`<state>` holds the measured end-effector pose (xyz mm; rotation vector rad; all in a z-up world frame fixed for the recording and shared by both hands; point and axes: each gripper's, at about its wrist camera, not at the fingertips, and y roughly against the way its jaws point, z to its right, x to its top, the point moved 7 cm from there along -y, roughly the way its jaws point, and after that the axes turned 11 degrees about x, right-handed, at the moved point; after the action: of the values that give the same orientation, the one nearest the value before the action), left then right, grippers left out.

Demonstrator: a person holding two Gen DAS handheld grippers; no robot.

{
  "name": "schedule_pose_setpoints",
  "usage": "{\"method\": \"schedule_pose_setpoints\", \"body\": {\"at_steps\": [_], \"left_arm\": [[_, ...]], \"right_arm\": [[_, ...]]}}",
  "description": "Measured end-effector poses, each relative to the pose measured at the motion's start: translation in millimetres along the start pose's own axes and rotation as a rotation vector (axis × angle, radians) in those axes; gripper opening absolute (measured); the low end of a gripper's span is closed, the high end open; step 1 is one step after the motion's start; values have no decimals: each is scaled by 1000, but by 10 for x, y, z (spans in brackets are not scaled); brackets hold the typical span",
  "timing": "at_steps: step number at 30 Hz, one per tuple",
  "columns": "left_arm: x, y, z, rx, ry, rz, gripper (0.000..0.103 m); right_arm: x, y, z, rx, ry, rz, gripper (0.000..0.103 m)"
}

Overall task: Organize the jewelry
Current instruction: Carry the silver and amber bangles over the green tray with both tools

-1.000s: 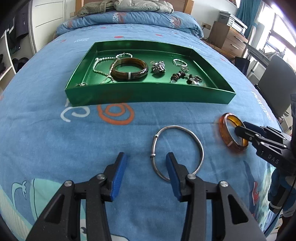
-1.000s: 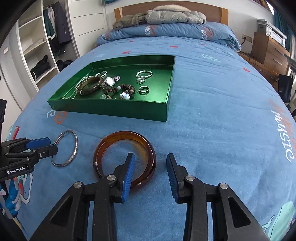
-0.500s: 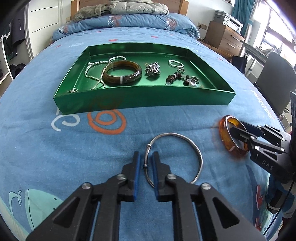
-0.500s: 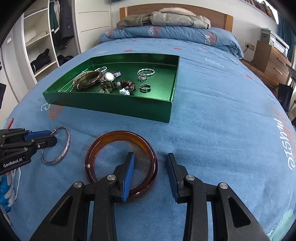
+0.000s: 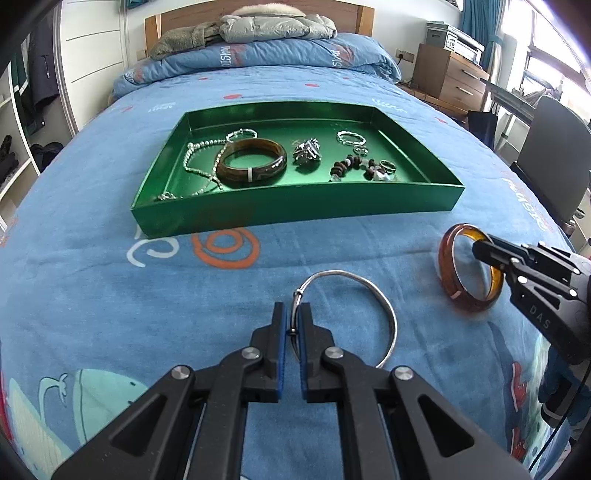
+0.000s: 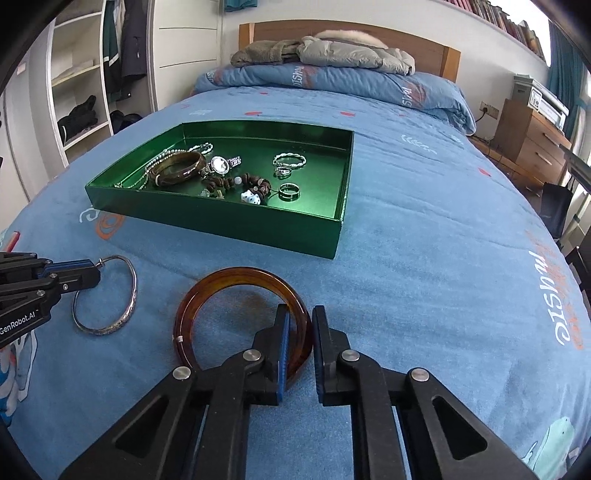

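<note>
Bed [image 5: 110,295] serves as work surface: blue napped cover, soft and slightly dimpled, printed with cartoon whale, orange spiral, white lettering

Near edge, left gripper [image 5: 293,321]: black arms, blue pads, jaws just closed to a narrow slit pinching the silver bangle [image 5: 384,314] at its clasp end. Bangle thin, round, polished metal wire; rest of the hoop lies flat on the cover. Seen from the right wrist, its outer face looks finely patterned

Just right of it, right gripper [image 6: 299,332]: jaws just closed, pads pressing either side of the amber bangle [image 6: 221,280]. Thick band, translucent brown-orange resin look, glossy, small pale mark on the rim. Left wrist view shows it tipped up on edge off the cover

Mid-bed, beyond both: green tray [image 5: 295,210], shallow, rectangular, metallic sheen, straight walls. Inside, left end: beaded silver chain [image 5: 192,166] and dark mottled bangle [image 5: 251,164]; middle: watch [image 6: 221,164]; right end: brown bead bracelet [image 5: 351,166], twisted silver ring-shapes, a plain band [image 6: 289,190]

Head of bed: rolled blue quilt [image 5: 280,55], grey puffy jacket [image 5: 273,27], wooden headboard. Left wall: white open shelving with dark clothes. Right: wooden drawer unit [image 5: 450,77], chair back, bright window
</note>
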<state>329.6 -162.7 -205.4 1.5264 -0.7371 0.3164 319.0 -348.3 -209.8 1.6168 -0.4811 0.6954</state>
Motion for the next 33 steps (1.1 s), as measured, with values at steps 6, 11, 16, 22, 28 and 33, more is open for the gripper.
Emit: {"method": "schedule_pose_setpoints", "body": {"at_steps": [6,11,16,22,28,33], "left_arm": [[24,230,-62,32,-3,32,5],[9,491,-155,57,-4,56,5],[-23,816,-225,79,-7,87,5],[-76,1277,-290,93,3,130,5],[-130,1822,-335,97,14,199,5],[-160,2214,-407,92,39,252,6]], "right_arm": [[55,251,-82,-15,9,35,11],[84,506,-170,-14,2,67,11],[59,797,-300,-7,3,96,11],[-2,1189,-501,3,5,134,11],[-56,1668,-716,4,9,183,11],[-80,2061,-891,-2,30,228,11]]}}
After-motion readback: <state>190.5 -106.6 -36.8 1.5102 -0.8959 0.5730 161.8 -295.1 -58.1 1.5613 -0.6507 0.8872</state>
